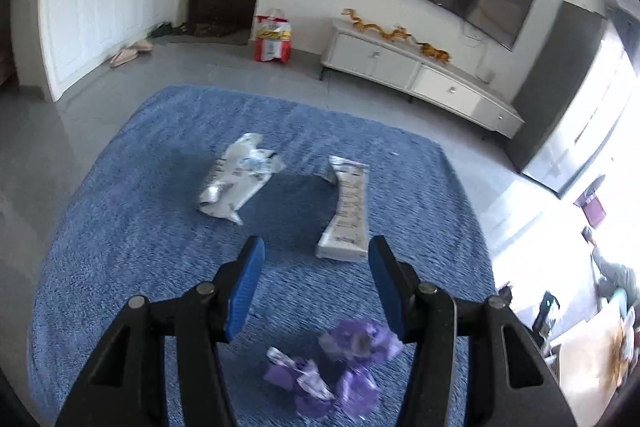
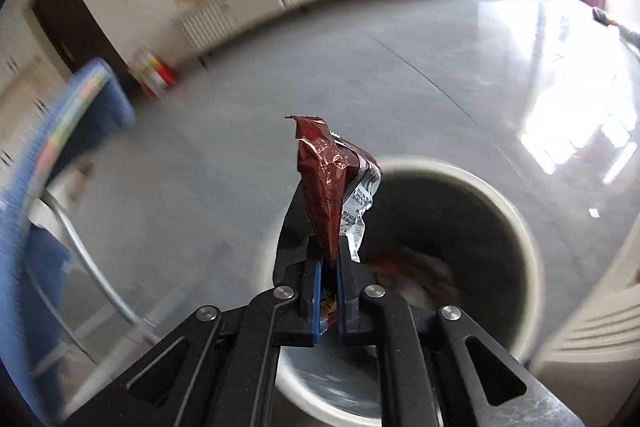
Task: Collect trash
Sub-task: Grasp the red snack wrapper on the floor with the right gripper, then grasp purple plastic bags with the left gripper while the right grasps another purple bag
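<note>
The right tongs are clamped on a crinkled, glossy dark-red foil wrapper at frame centre, above the round white-rimmed bin at lower right. The left tongs stand apart, empty, over a fuzzy blue blanket; two crumpled silver-white wrappers lie mid-frame, and crushed purple wrappers at the bottom.

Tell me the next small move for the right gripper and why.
Probably open it. The right gripper has its jaws pinched on a crumpled dark red foil wrapper, which hangs above the open mouth of the round white-rimmed bin, so letting go should drop it inside.
</note>
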